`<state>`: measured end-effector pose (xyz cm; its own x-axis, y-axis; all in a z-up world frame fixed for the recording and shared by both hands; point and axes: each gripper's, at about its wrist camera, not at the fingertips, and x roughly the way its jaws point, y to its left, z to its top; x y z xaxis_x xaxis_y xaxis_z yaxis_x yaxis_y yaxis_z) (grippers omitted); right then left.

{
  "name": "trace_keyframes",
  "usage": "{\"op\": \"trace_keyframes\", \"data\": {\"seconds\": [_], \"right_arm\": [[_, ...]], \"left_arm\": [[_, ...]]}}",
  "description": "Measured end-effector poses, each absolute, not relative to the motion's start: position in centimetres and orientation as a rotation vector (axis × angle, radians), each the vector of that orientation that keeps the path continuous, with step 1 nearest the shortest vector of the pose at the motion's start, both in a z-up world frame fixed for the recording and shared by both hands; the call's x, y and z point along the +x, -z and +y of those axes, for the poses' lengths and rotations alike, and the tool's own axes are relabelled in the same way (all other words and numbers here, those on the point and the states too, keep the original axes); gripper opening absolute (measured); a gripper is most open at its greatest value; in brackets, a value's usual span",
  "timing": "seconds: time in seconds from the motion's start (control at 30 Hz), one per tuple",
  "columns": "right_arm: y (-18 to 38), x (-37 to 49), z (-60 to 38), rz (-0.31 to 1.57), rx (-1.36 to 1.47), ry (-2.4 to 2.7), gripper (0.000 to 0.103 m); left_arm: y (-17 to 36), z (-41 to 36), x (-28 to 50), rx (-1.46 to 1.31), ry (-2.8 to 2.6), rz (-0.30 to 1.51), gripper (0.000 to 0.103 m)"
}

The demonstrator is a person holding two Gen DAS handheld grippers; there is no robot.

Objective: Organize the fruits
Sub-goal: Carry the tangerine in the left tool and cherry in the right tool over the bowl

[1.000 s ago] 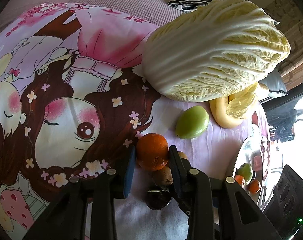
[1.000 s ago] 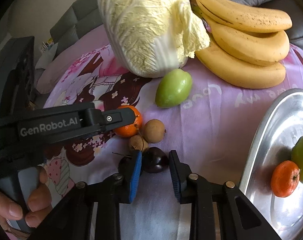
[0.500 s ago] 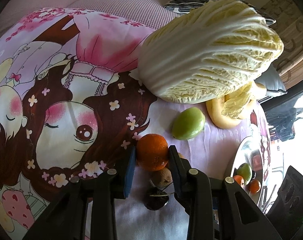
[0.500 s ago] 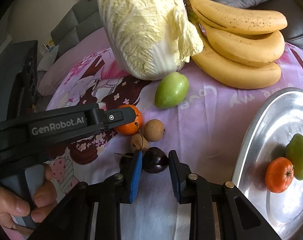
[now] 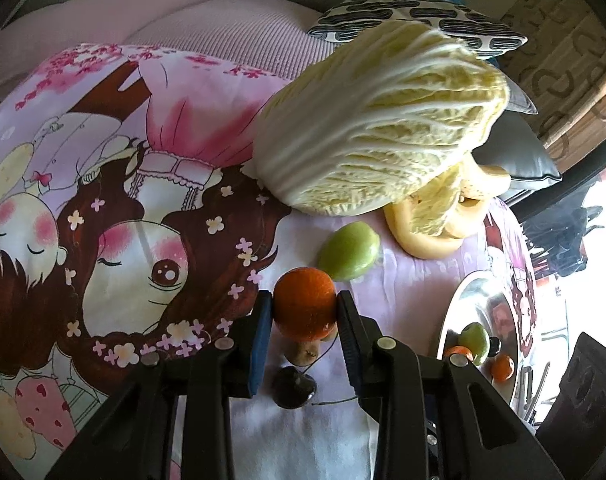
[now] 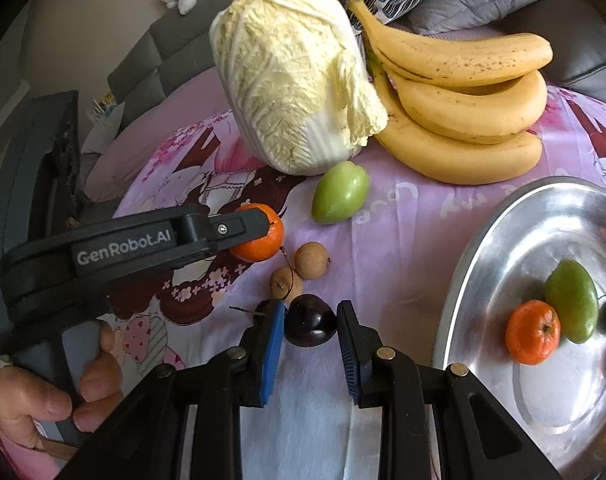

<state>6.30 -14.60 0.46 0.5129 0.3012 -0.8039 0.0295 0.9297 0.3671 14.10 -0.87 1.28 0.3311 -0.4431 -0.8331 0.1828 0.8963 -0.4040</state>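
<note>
Right wrist view: right gripper (image 6: 310, 330) fingers clamped on dark plum (image 6: 310, 326), just above the printed cloth (image 6: 403, 248). Left gripper (image 5: 305, 312) fingers clamped on orange (image 5: 305, 309). Handling advice: carry both level to steel tray (image 6: 475, 264), release low to prevent rolling.

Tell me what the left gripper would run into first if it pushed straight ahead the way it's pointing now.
Most likely the green fruit, which lies just beyond the orange that the left gripper is clamped on. The cabbage sits farther back. Depth is hard to judge through the fisheye.
</note>
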Motion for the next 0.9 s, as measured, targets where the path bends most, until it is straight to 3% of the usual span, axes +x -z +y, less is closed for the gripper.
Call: {"op": "trace_keyframes", "data": {"seconds": [0.9], "right_arm": [[-3.4,1.5,-22.2,0.936,0.467,-0.026,0.029]], "left_arm": [[-5.0,-5.6,10.6,-0.157,0.490,1.076,0.033]]}}
